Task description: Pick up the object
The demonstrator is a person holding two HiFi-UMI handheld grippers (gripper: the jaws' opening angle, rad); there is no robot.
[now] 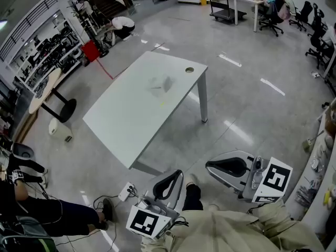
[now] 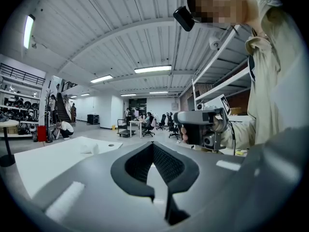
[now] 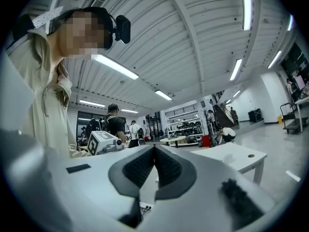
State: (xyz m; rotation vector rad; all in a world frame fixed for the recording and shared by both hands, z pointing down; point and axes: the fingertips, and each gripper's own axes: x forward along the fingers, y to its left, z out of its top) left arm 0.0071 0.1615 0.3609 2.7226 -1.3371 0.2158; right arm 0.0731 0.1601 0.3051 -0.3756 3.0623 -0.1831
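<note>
A small pale crumpled object (image 1: 163,84) lies near the middle of the white table (image 1: 131,119). It also shows in the left gripper view as a whitish lump (image 2: 90,149) on the tabletop (image 2: 43,161). Both grippers are held close to the person's body, well short of the table. The left gripper (image 1: 179,172) is shut and holds nothing; its ribbed jaws meet at the tips (image 2: 153,145). My right gripper (image 1: 208,165) is likewise shut and empty, its tips touching (image 3: 154,148). Each gripper view shows the other gripper: the right one (image 2: 200,127) and the left one's marker cube (image 3: 101,141).
A power strip (image 1: 127,191) with cables lies on the floor by the person's feet. A round wooden table (image 1: 44,91), a red bin (image 1: 90,50) and a crouching person (image 1: 123,26) are at the far left. Shelving (image 1: 320,167) lines the right edge. A seated person's legs (image 1: 52,214) are at bottom left.
</note>
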